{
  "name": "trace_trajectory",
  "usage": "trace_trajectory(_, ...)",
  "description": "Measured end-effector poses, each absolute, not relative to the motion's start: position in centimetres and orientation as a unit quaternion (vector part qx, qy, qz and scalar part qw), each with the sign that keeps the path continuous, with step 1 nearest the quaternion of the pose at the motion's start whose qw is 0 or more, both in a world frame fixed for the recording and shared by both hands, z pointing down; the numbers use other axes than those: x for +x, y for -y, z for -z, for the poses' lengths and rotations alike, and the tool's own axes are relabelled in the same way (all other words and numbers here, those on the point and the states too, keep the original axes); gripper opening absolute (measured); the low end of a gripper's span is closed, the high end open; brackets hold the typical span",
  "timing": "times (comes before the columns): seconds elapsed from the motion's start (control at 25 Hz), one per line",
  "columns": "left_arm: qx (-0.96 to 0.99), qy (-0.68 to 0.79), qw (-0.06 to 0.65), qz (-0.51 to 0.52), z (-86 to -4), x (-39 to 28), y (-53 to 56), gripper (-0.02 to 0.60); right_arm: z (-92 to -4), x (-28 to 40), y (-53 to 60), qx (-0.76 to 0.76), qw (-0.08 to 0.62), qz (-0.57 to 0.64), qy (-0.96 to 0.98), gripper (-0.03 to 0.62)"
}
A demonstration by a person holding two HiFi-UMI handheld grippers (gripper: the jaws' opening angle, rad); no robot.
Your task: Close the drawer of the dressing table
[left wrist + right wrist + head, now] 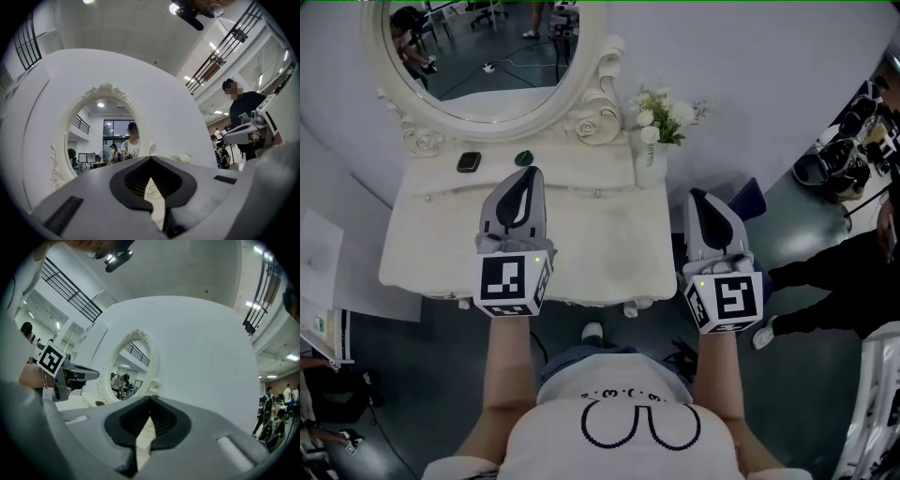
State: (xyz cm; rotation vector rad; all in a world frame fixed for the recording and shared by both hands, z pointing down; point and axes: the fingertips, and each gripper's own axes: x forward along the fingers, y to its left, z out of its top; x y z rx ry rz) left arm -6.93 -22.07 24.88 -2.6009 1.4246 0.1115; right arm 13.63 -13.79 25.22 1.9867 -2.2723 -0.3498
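Head view, looking steeply down: a white dressing table (609,253) fills the middle, with its oval mirror (487,66) at 12 o'clock. Flowers (661,114) in a white vase (649,167) stand at the table's 2 o'clock corner. A small black object (469,161) and a dark green one (523,157) lie on the raised back tier, at the mirror's foot. Two small knobs (598,193) show on that tier's face. The drawer's front lies under the table's 6 o'clock edge, and from above it cannot be told whether it is open or closed.

The left gripper (529,174) is held above the table top, pointing to 12 o'clock. The right gripper (697,195) is at 3 o'clock of it, showing just past the table's right end.

Left gripper view: the left gripper (151,160) has its jaws pressed together at the tips with nothing between them, facing the mirror (105,136).

Right gripper view: the right gripper (151,399) likewise has its tips together and nothing between them.

A person in black (839,277) stands at 3 o'clock.
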Motion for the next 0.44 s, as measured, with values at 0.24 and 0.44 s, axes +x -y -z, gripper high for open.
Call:
trace_trajectory(0.24, -0.876, -0.474, 0.086, -0.034, -25.13, -6.48, 21.64, -0.003, -25.09, 13.88, 13.56, 0.653, 0.057, 0.118, 0.746, 0.002)
trace_trajectory(0.44, -0.877, -0.473, 0.084, -0.034, -25.05, -6.28, 21.51, -0.003, -24.87, 13.89, 13.54, 0.65, 0.059, 0.121, 0.748, 0.002)
